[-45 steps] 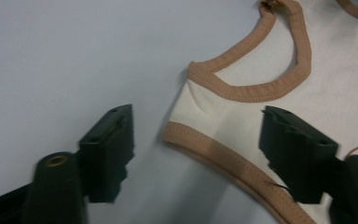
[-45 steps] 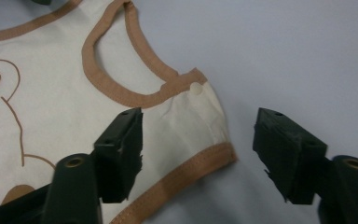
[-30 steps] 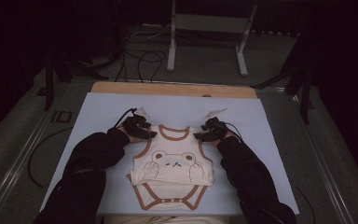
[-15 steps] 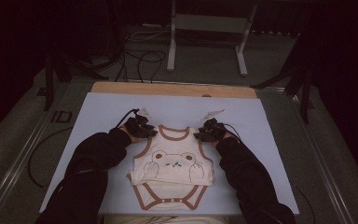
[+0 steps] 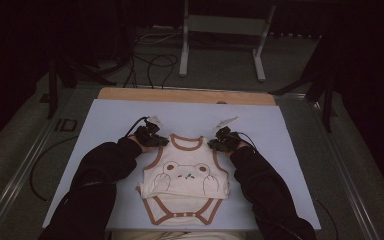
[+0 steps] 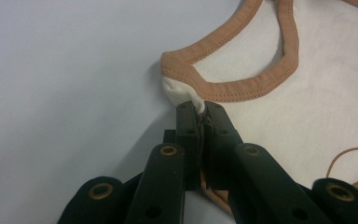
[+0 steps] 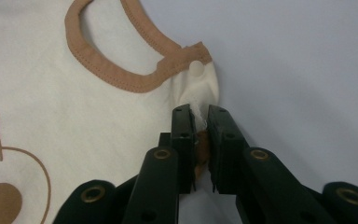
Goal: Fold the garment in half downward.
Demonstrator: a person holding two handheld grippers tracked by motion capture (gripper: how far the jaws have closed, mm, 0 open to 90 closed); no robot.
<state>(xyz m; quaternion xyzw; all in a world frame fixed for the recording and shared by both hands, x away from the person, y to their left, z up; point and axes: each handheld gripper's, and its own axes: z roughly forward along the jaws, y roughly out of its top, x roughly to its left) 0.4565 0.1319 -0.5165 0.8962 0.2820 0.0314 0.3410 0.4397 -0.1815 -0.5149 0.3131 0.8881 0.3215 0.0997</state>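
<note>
As both sets of jaws have just been closing, we find each pinched on fabric: the left gripper (image 6: pixel 200 109) clamps the left shoulder strap of the cream cotton baby bodysuit with brown trim and a bear print (image 5: pixel 187 175), and the right gripper (image 7: pixel 199 112) clamps the opposite strap. We see the bodysuit lying flat on the pale blue table sheet (image 5: pixel 105 120), near the person's edge, between both black sleeves (image 5: pixel 102 167).

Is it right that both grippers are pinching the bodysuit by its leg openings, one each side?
Not the leg openings. The left gripper and right gripper have just closed on the bodysuit at its shoulder straps, as both gripper views show.
</note>
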